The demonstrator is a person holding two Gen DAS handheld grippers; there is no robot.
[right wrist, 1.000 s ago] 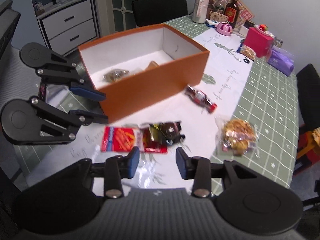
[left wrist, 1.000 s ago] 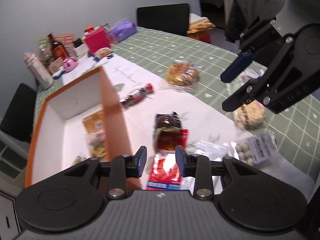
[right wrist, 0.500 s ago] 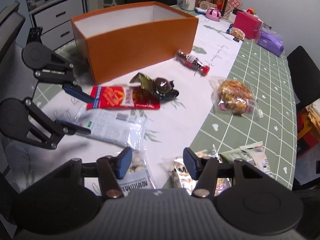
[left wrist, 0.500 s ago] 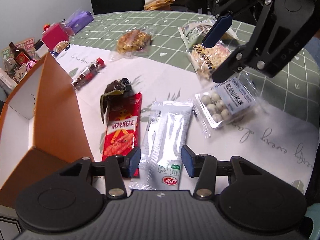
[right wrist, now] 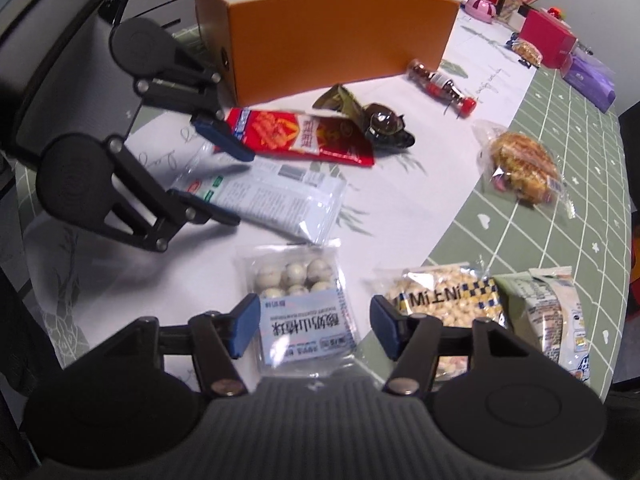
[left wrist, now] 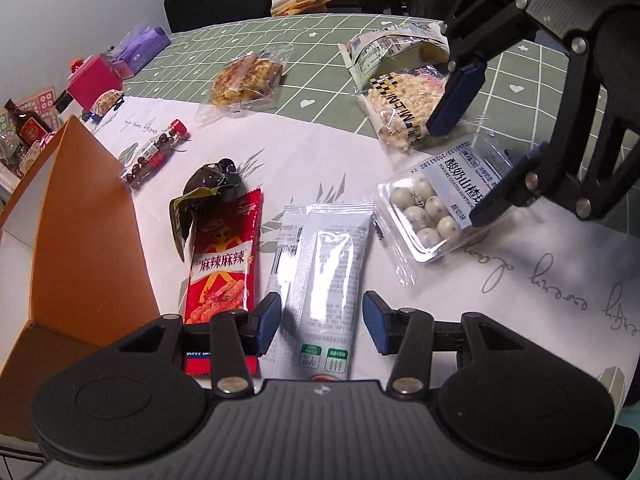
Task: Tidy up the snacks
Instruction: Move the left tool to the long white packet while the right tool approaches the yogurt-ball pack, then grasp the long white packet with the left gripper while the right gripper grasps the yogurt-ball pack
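The left tool (left wrist: pixel 318 328) hangs wide open, holding nothing, its blue pads astride the near end of a flat silver-white foil sachet (left wrist: pixel 320 280) that lies on the white cloth runner of the worktop (left wrist: pixel 540 280). The right tool (right wrist: pixel 314 326) is likewise spread wide and empty, straddling a clear plastic blister pack of white coated balls with a pale blue label (right wrist: pixel 300 300). The sachet looks light, limp and slick, so I judge a pinch across its narrow width, near the sealed end, safest; held by one end it will likely droop. The blister pack seems stiffer but thin-walled, and its crinkly film may slip, so its side edges invite a gentle squeeze. Just left of the sachet lies a red printed snack packet (left wrist: pixel 224 264), nearly touching, leaving little room for the left pad. The orange cardboard box with white lining (right wrist: pixel 340 28) stands open-topped beyond, its tall wall an edge to lift over.
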